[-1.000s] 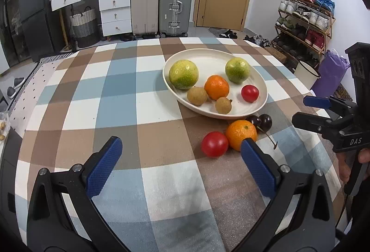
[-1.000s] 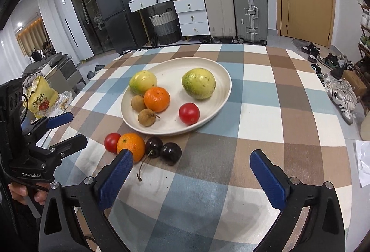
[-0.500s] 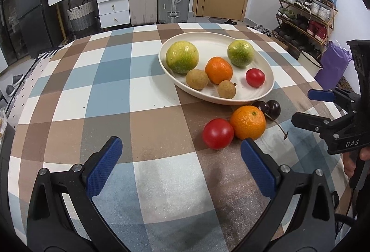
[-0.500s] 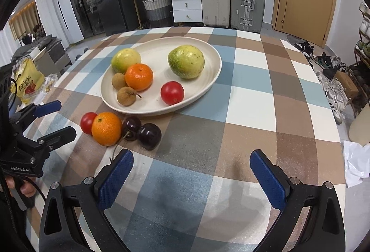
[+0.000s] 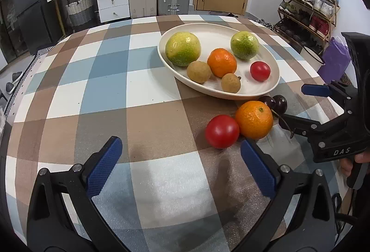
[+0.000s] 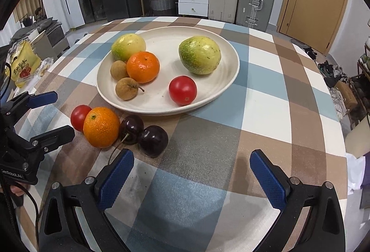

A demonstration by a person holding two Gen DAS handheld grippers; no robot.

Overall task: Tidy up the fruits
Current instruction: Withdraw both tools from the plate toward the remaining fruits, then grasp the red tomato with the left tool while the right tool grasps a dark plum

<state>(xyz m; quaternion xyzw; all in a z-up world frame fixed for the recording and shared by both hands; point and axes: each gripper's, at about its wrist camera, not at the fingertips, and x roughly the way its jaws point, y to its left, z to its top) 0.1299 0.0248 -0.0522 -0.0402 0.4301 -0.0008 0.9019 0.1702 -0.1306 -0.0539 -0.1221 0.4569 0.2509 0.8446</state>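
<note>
Both tongs spread wide, empty.
Left gripper [image 5: 180, 164] hovers near loose tomato [image 5: 222, 131] and orange [image 5: 254, 119]; right gripper [image 6: 190, 173] near cherries [image 6: 143, 134], at plate's [image 6: 229, 81] 6 o'clock.

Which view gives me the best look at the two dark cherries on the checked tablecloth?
The right wrist view: both dark cherries lie unobstructed, stems visible, beside the loose orange. In the left wrist view the cherries are partly hidden behind that orange.
</note>
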